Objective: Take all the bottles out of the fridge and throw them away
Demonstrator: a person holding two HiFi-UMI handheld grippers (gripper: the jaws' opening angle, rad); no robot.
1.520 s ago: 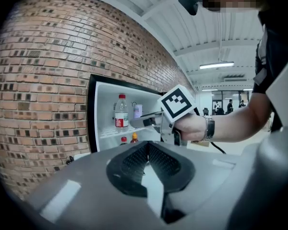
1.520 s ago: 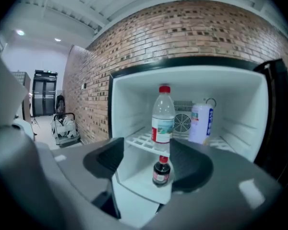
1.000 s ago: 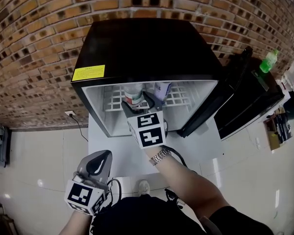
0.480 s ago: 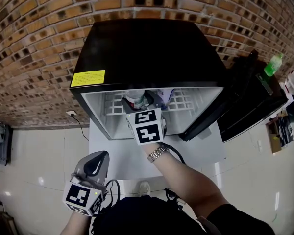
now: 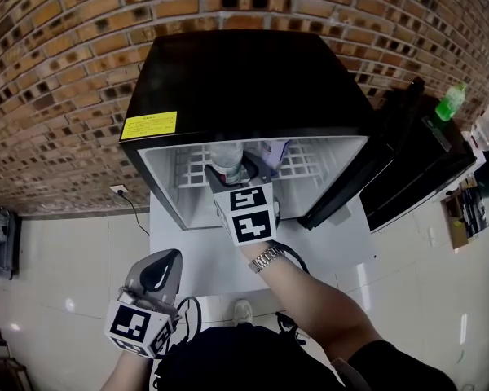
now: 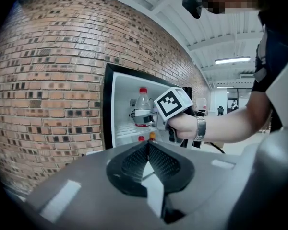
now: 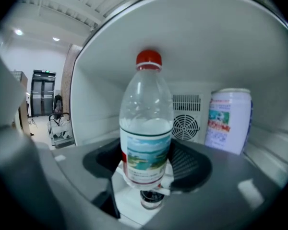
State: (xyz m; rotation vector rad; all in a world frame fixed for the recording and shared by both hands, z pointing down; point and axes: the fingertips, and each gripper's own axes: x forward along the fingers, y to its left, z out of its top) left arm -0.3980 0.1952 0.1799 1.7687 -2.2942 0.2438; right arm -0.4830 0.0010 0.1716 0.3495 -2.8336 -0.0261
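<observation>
Hardly anything has shifted over the last second: right gripper (image 7: 149, 169) stays at the fridge mouth, left gripper (image 5: 156, 274) stays low by the person's body.

Bottle (image 7: 146, 128): clear plastic, red cap, printed label, upright, inside the fridge (image 5: 244, 80) on the upper level. Right jaws are closed against its lower half, one pad on each side at label height. Whether its base is off the wire shelf (image 5: 187, 169) cannot be told.

White can (image 7: 228, 121) stands just to the bottle's right, apart from it, near the back wall. Fan grille (image 7: 185, 123) shows behind, between the two.

Left jaws are pressed together, nothing between them, pointing toward the fridge from well back.

Fridge door (image 5: 407, 161) hangs open on the right. Green bottle (image 5: 448, 103) is upright beyond the door. Brick wall (image 5: 65, 55) runs behind the fridge.
</observation>
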